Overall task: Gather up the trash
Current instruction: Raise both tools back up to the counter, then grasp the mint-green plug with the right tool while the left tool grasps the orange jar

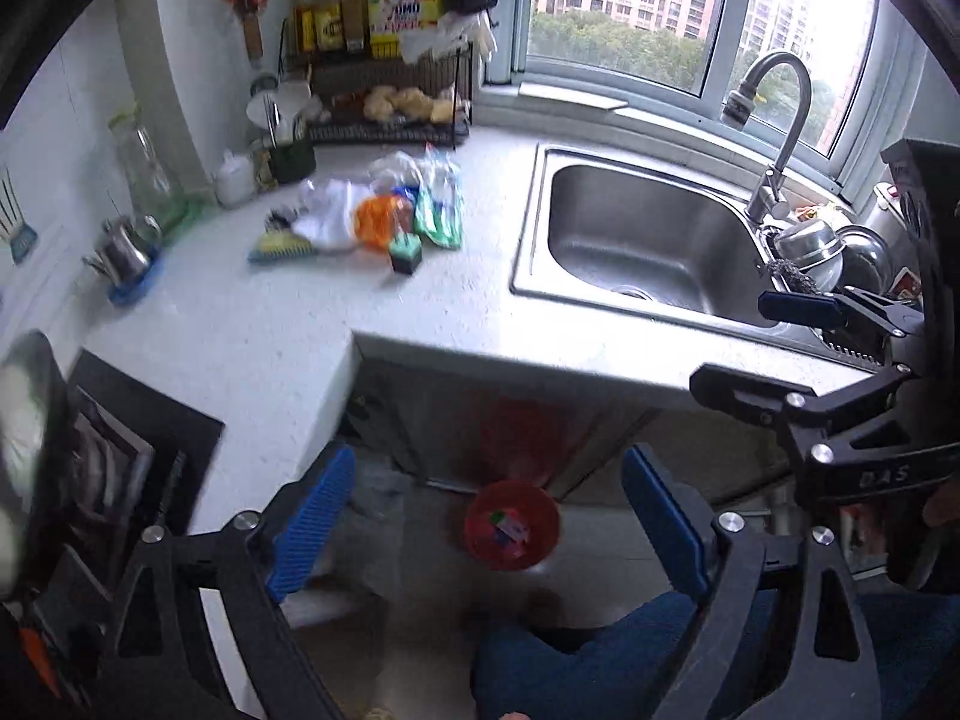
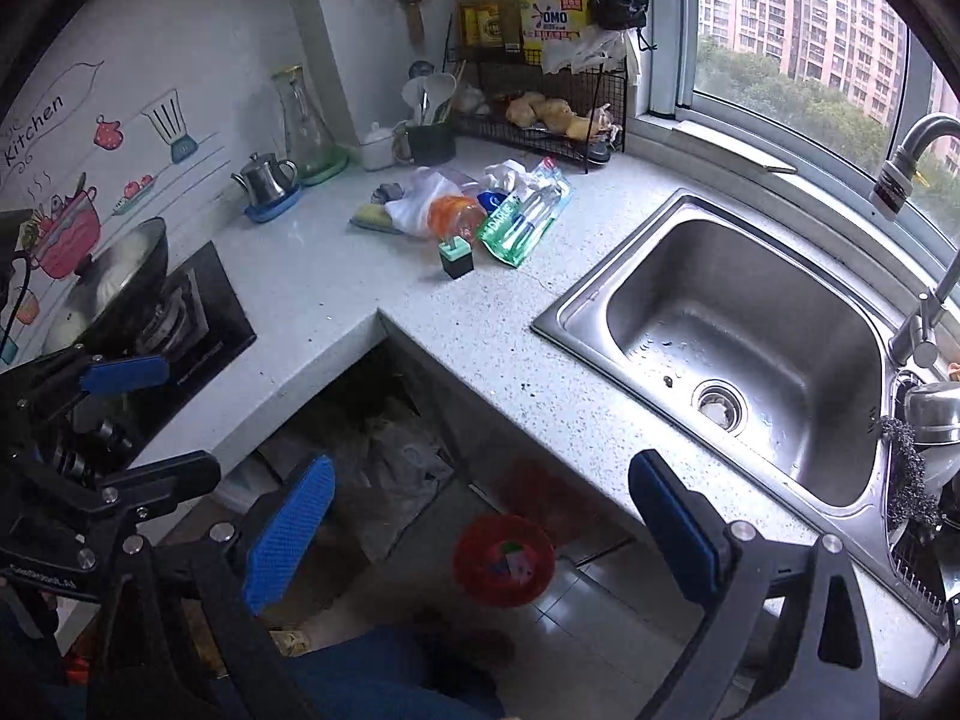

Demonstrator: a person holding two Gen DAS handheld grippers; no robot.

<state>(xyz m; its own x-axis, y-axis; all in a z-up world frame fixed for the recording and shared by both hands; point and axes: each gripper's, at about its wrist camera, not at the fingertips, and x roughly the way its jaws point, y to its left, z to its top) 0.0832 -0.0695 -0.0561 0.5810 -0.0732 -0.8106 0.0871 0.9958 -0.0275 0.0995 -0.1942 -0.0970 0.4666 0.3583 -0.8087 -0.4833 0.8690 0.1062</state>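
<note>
Blurred pile, tiny bin contents

We cannot identify the scraps inside the red bin (image 2: 503, 561) below the counter; the faucet (image 2: 924, 228) is cut off.

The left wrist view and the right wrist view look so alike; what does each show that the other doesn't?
Only the left wrist view: the whole faucet and the right gripper at its right edge, jaws open.

Only the right wrist view: the "Kitchen" wall sticker, a clear look at the wok, and the left gripper at its left edge, jaws open.

Both: the trash pile on the counter, the sink, the red bin on the floor, already holding some wrappers.
</note>
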